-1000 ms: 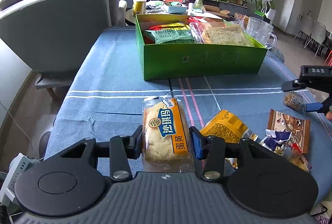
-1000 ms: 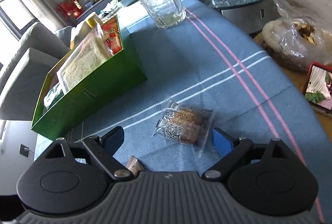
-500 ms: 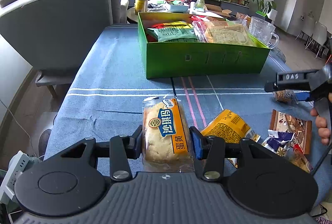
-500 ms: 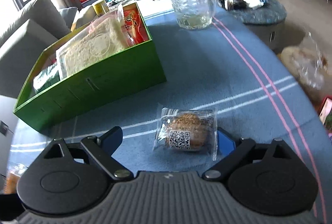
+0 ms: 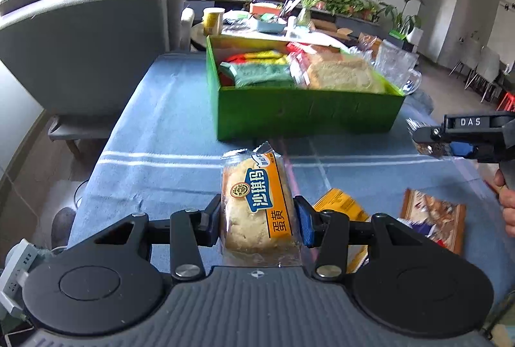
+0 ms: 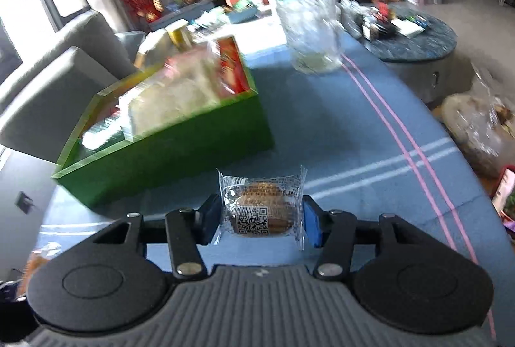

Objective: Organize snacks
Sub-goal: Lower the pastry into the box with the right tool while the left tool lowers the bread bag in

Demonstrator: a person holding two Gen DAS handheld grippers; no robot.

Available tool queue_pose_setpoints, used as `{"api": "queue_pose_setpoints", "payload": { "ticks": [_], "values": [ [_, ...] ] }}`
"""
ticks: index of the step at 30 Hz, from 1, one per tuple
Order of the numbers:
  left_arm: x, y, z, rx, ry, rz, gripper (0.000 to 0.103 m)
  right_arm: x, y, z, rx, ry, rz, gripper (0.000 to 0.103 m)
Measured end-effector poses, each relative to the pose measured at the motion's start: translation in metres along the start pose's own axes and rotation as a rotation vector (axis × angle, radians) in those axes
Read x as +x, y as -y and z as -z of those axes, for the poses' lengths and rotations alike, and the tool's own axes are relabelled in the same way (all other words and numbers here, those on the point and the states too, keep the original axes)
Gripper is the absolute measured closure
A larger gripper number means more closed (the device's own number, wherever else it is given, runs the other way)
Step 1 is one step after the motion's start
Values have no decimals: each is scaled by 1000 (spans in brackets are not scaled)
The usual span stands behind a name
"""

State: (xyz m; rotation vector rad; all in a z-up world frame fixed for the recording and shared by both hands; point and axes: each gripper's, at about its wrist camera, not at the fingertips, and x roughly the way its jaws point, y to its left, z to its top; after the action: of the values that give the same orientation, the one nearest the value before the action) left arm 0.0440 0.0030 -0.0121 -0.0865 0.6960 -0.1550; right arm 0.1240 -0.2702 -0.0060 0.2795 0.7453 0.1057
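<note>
My left gripper [image 5: 257, 218] is shut on a wrapped egg-yolk pastry [image 5: 254, 205] with an orange label, held above the blue tablecloth. My right gripper [image 6: 261, 220] is shut on a small brown cake in a clear wrapper [image 6: 260, 208], lifted off the cloth; it also shows at the right in the left wrist view [image 5: 450, 141]. The green snack box [image 5: 305, 112] stands ahead of both grippers, filled with bread and snack packets. It also shows in the right wrist view [image 6: 167, 150].
An orange packet [image 5: 341, 205] and a brown packet [image 5: 434, 215] lie on the tablecloth [image 5: 161, 128] to the right of my left gripper. A glass mug [image 6: 310, 35] stands beyond the box. A grey sofa [image 5: 80, 41] is at the left, a round table [image 6: 415, 48] at the right.
My right gripper has closed on the small cake and lifted it toward the box. My left gripper, still holding the pastry, has risen and moved toward the box.
</note>
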Motion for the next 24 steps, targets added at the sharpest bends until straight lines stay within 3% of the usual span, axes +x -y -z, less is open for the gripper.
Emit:
{"api": "queue_pose_setpoints", "payload": {
  "ticks": [9,24],
  "values": [
    [-11,13,-35,35,110,35,60,-27,-40,-17,-92,91,-154,40],
    [31,13,-87,26,167,19,60,1,-92,-48,-187,103,-216,40]
  ]
}}
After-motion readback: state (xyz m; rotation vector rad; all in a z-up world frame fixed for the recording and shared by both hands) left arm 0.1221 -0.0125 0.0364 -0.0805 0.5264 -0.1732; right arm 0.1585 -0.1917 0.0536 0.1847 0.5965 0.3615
